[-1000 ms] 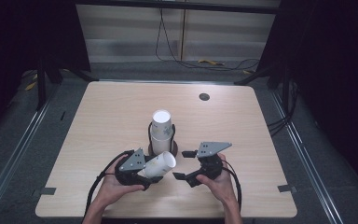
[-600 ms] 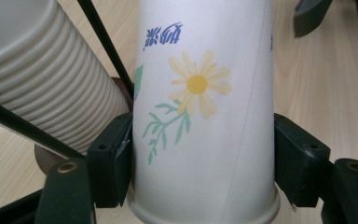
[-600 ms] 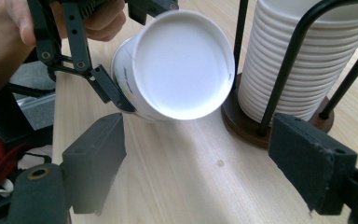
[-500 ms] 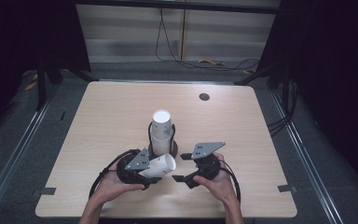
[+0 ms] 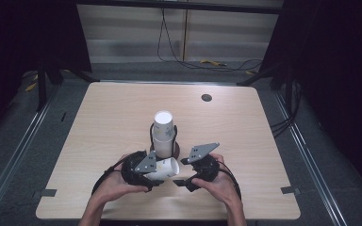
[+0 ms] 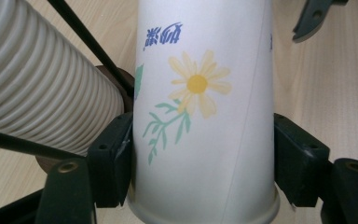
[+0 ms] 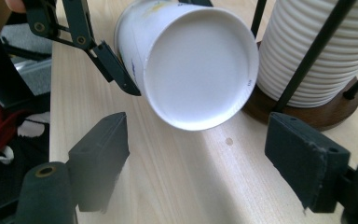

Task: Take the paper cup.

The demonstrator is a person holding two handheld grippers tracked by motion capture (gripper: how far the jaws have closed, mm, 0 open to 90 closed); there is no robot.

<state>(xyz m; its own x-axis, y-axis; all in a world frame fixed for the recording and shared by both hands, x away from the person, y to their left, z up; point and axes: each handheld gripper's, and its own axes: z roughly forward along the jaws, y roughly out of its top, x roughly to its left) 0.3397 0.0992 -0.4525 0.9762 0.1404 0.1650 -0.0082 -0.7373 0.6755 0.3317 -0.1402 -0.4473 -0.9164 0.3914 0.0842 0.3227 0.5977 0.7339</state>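
Observation:
A white paper cup point(image 5: 166, 168) with a daisy print lies on its side above the table, near the front edge. My left gripper point(image 5: 159, 172) is shut on it, and both pads point(image 6: 114, 156) press its wall point(image 6: 200, 116). The cup's closed bottom point(image 7: 200, 70) faces my right gripper point(image 7: 196, 154). That gripper point(image 5: 181, 172) is open and its jaws have just been closing. Nothing is between them, and the cup sits just ahead of the pads. Behind stands a tall stack of cups point(image 5: 164, 132) in a black wire holder on a wooden base point(image 7: 307, 116).
The light wooden table point(image 5: 99, 122) has a dark round grommet point(image 5: 206, 98) at the back right. The ribbed cup stack point(image 6: 42, 93) stands close behind both grippers. Cables lie on the floor beyond the table's far edge.
The right gripper's jaws stand closer together than before. Both hands and the held cup have stayed almost in place.

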